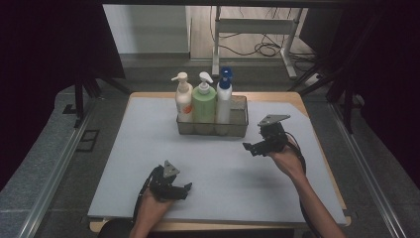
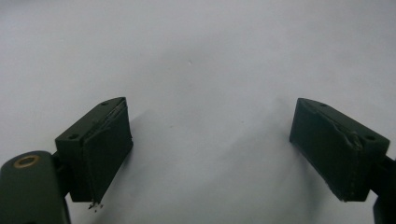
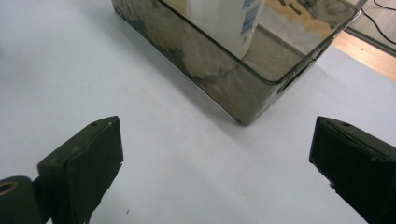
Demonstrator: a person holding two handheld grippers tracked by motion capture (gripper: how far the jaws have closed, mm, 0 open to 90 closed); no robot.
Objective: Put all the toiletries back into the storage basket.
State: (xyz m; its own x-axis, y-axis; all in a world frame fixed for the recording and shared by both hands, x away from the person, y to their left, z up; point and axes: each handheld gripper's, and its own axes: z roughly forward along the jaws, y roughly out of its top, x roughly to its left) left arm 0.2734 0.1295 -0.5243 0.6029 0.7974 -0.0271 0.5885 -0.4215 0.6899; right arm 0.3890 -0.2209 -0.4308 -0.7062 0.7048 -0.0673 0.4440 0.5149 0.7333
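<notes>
A pale grey mat [image 1: 148, 163] covers the wooden tabletop [image 1: 292, 96]. A smoky clear bin [image 1: 240, 130] holds a cream bottle [image 1: 183, 101], a green bottle [image 1: 204, 101] and a white, blue-capped bottle [image 1: 224, 96].

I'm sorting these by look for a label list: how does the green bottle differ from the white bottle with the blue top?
The green bottle is broad and pale green with a white pump head; the white bottle with the blue top is slimmer, white-bodied, with a blue top. The green bottle stands in the middle of the row, the white one at its right end. The white one's top reaches slightly higher. Both stand upright in the clear bin.
</notes>
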